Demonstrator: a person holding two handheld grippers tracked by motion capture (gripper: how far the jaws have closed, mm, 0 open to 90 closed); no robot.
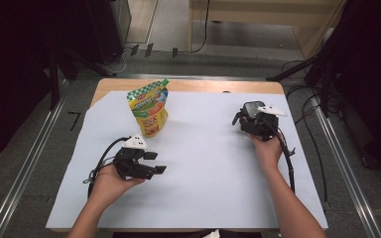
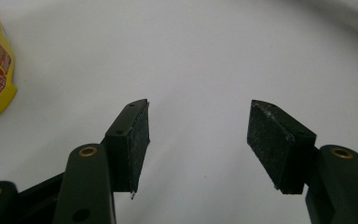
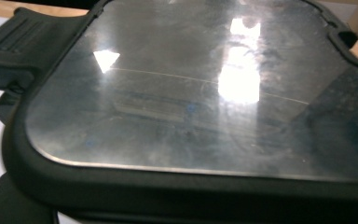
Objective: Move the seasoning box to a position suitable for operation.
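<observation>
The dark latch-lid container (image 3: 191,107) sits far right on the white sheet (image 1: 203,168), right at your right gripper (image 1: 258,124). Its glossy top panel looks rigid, slick and scratch-prone, so grab the ribbed side latch (image 3: 14,37), not the panel. Container body and contents are hidden, weight unknown, and I can't tell the right jaws' state; your left gripper (image 2: 198,140) is spread wide and empty, near the upright snack pouch (image 1: 149,111).
</observation>
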